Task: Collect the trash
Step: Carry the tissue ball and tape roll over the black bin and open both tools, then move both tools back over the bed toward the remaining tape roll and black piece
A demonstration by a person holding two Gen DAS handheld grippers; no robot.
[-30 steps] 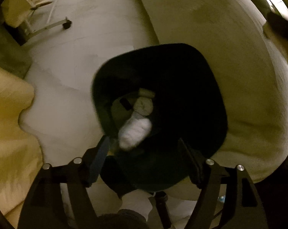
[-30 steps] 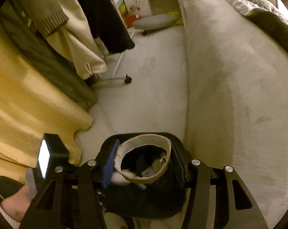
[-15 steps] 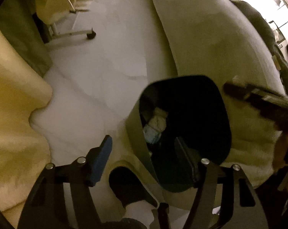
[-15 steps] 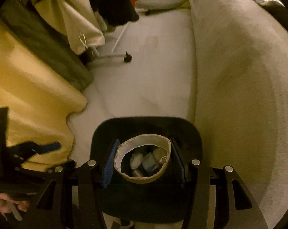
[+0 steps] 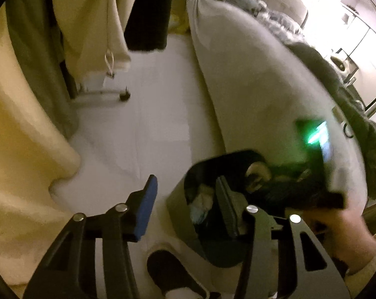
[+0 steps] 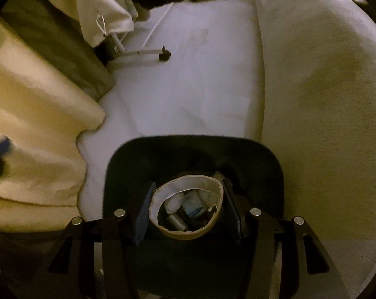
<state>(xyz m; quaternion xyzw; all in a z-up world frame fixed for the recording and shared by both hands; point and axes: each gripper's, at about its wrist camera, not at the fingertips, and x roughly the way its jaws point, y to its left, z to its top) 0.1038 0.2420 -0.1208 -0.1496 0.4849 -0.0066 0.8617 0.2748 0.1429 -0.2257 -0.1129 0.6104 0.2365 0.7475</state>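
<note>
Right gripper (image 6: 186,218), nearest the lens in the right wrist view: both pads pressed against the sides of a torn cardboard ring (image 6: 188,234), which is held mouth-up directly over the open trash bin (image 6: 262,157). Through the ring, crumpled white and blue waste (image 6: 188,206) lies at the bottom of the bin.

Left gripper (image 5: 185,204), left wrist view: jaws closing with nothing between them; its blue-padded finger (image 5: 146,209) stands over bare floor, the other over the near rim of the same dark bin. To the right, a hand (image 5: 347,229) with a pale sleeve carries the other gripper, blurred.

The bin stands on the pale floor (image 6: 188,87), just beside the base of a light-grey sofa (image 6: 325,87) on the right. On the left, yellow fabric (image 6: 26,124) hangs to the floor. Farther off, garments (image 6: 100,7) hang on a rack whose white leg ends in a black caster (image 6: 164,55).
</note>
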